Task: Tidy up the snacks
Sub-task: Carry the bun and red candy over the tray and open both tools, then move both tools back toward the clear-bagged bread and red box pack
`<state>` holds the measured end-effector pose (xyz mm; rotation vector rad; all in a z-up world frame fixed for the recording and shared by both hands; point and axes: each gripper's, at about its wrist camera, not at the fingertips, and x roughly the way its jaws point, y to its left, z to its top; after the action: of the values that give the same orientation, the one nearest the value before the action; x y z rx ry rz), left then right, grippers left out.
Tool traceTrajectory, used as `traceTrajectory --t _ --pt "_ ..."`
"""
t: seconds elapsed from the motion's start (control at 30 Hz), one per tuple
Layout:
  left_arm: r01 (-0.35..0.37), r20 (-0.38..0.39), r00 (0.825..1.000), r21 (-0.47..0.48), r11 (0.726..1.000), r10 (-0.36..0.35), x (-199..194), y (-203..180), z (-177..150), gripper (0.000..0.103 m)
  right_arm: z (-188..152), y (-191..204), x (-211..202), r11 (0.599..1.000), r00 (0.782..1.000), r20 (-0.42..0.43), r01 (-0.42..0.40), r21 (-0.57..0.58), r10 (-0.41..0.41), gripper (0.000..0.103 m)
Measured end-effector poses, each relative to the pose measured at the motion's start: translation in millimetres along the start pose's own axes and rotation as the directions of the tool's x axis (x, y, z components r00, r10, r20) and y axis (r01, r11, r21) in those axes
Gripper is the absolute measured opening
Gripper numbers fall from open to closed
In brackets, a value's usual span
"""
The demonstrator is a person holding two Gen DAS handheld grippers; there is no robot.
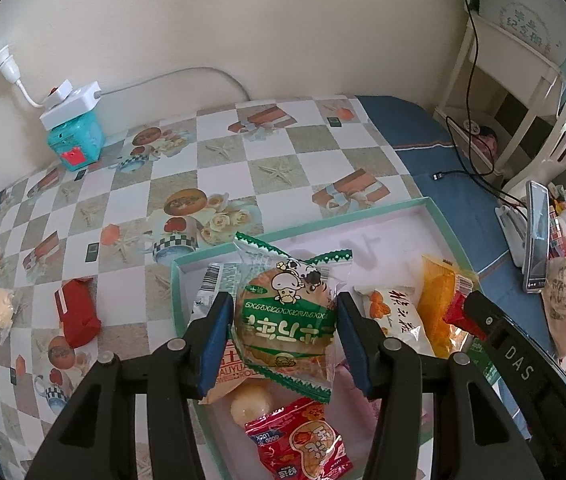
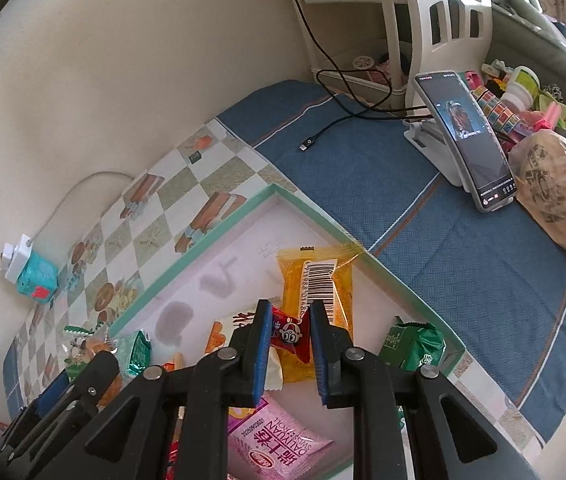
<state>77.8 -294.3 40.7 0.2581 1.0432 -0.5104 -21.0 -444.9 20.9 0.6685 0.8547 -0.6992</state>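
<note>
Snacks: your left gripper [image 1: 285, 320] pinches the green cake pack [image 1: 283, 320] over the tray [image 1: 439, 220], right gripper [image 2: 291, 340] clamps a small red candy [image 2: 289, 334] by its slippery wrapper; either can slip and drop outside it

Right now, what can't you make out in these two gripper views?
- Left wrist view: the pink Swiss roll pack lies mostly under the green bun packet held by the left gripper.
- Right wrist view: the small red candy in the right gripper is partly covered by the pads.
- Phone screen text: too small.
</note>
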Motion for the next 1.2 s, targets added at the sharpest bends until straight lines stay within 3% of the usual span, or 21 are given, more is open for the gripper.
traceTrajectory --t 0.13,0.27,0.63,0.7,0.77,0.93,0.97,1.03,1.2 --pt "0.006 -0.012 1.0 0.001 1.0 -0.006 2.9 0.8 -0.5 0.055 -0.8 3.1 2.3 1.0 1.0 -0.011 0.006 -0.009 -0.006 0.022" --pt "0.008 -0.017 1.0 -0.005 1.0 -0.008 4.3 3.5 -0.4 0.063 -1.4 4.2 6.1 1.0 1.0 -0.025 0.013 -0.012 -0.013 0.023" --pt "-0.003 -0.021 1.0 -0.038 0.999 0.002 1.3 17.5 0.8 0.064 -4.8 7.8 11.2 0.999 0.998 -0.05 0.034 -0.029 -0.035 0.024" --pt "-0.01 -0.024 1.0 -0.057 0.998 0.009 1.3 23.7 1.1 0.071 -5.1 7.8 12.1 0.999 0.998 -0.056 0.039 -0.031 -0.041 0.032" --pt "-0.018 -0.025 1.0 -0.084 0.996 0.016 1.0 32.2 1.9 0.075 -5.4 8.4 12.7 0.998 0.997 -0.059 0.045 -0.035 -0.047 0.052" --pt "-0.052 -0.041 0.998 -0.163 0.985 0.046 1.6 57.9 1.1 0.076 -6.5 14.2 11.9 0.996 0.997 -0.06 0.052 -0.069 -0.056 0.065" --pt "-0.062 -0.046 0.997 -0.179 0.982 0.054 1.7 64.1 0.2 0.083 -6.8 15.8 11.6 0.996 0.997 -0.059 0.055 -0.075 -0.059 0.07" --pt "-0.078 -0.054 0.996 -0.224 0.971 0.068 2.3 81.5 -2.2 0.09 -7.8 20.8 10.5 0.994 0.996 -0.054 0.06 -0.092 -0.066 0.074" --pt "-0.173 -0.084 0.985 -0.33 0.928 0.154 0.9 129.3 -12.3 0.09 -16.6 48.2 7.9 0.985 0.998 -0.048 0.036 -0.17 -0.044 0.083"
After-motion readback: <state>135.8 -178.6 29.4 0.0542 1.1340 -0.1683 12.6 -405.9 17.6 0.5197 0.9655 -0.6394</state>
